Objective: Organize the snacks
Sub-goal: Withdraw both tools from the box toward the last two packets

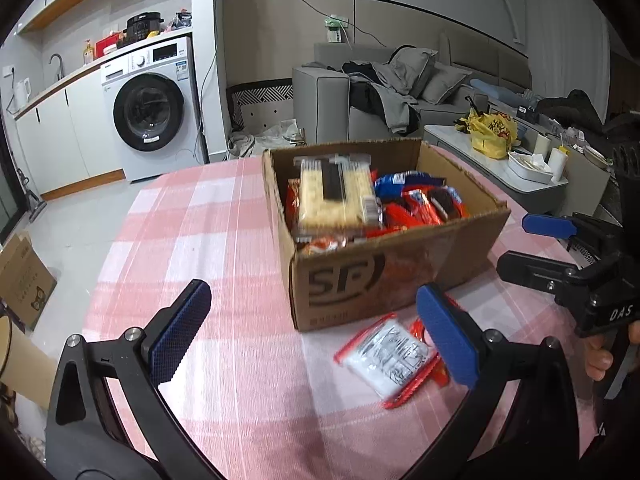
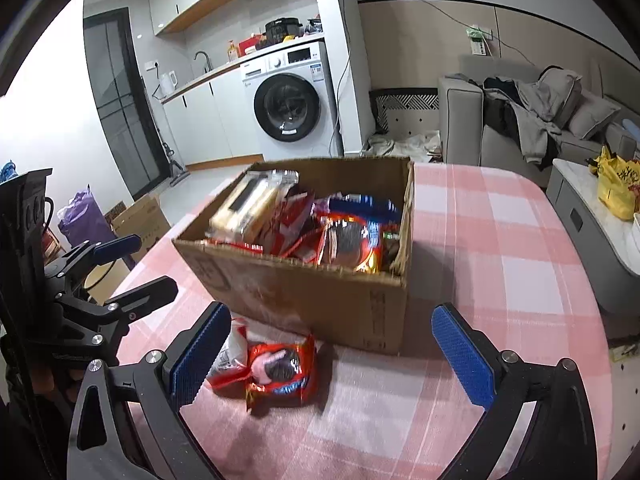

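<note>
Snack packets [image 2: 276, 372] lie beside open right tool [image 2: 328, 356].

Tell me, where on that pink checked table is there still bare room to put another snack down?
The tablecloth is bare to the left of the cardboard box in the left wrist view, and to its right in the right wrist view. The box is packed; two snack packets crowd the strip in front.
</note>
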Available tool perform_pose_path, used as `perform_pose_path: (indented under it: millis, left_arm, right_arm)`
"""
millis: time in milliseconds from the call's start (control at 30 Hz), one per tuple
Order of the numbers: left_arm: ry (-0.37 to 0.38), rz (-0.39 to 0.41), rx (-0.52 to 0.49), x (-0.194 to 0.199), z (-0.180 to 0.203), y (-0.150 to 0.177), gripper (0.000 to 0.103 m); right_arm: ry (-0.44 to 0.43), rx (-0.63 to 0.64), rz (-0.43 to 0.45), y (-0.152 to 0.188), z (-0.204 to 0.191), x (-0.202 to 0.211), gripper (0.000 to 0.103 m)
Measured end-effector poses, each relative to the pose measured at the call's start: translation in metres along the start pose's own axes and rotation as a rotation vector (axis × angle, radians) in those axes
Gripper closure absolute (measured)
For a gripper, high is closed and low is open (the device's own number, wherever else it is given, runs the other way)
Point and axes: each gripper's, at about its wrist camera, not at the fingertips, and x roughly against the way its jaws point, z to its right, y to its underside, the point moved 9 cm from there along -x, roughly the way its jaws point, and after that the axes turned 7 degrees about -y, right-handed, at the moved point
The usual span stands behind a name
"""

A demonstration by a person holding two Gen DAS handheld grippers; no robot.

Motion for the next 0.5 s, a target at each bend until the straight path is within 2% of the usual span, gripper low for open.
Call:
perform_pose_path:
  millis: [233,367,500]
  left_arm:
    - [0.007,-0.058,-0.014,-0.011,0.002,0.022,0.001]
    - [0.002,-0.060,-0.031,-0.013,0.004,0.025,0.001]
    - [-0.016,-0.096,-0.032,-0.024,0.002,0.029,0.001]
  right_arm:
    - [-0.020,0.026,-0.082,0.016,-0.004,-0.017,0.001]
    - [-0.021,0.058,-0.143,0.029,-0.010,-0.032,0.000]
    - [-0.005,0.075,-0.195,0.042,-0.012,-0.047,0.000]
